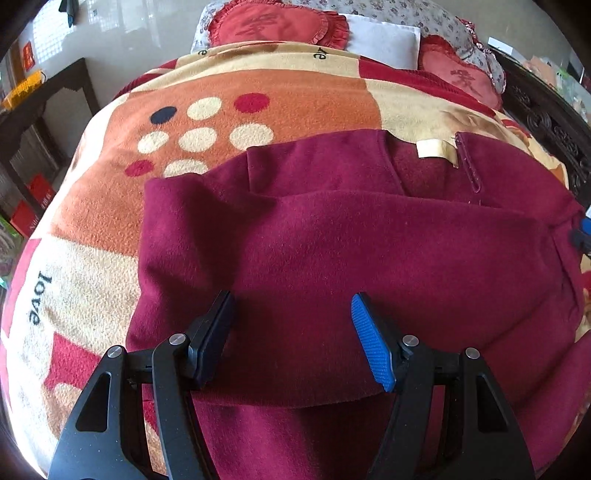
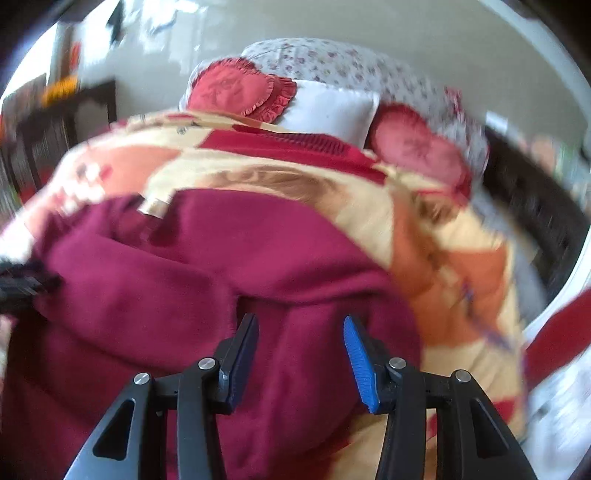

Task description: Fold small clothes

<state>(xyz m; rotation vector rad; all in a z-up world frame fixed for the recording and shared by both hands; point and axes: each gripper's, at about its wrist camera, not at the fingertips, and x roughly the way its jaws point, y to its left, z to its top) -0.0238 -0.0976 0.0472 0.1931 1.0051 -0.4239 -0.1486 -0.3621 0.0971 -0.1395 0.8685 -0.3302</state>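
A dark red fleece garment lies on the patterned blanket, partly folded over itself, with its white neck label at the far side. My left gripper is open and empty just above the garment's near folded part. In the blurred right wrist view the same garment fills the lower left, its label at the far left. My right gripper is open and empty over the garment's right part. The left gripper's dark tip shows at the left edge.
The blanket covers a bed with red heart cushions, a white pillow and a floral pillow at its head. A dark carved bed frame runs along the right. A dark table stands to the left.
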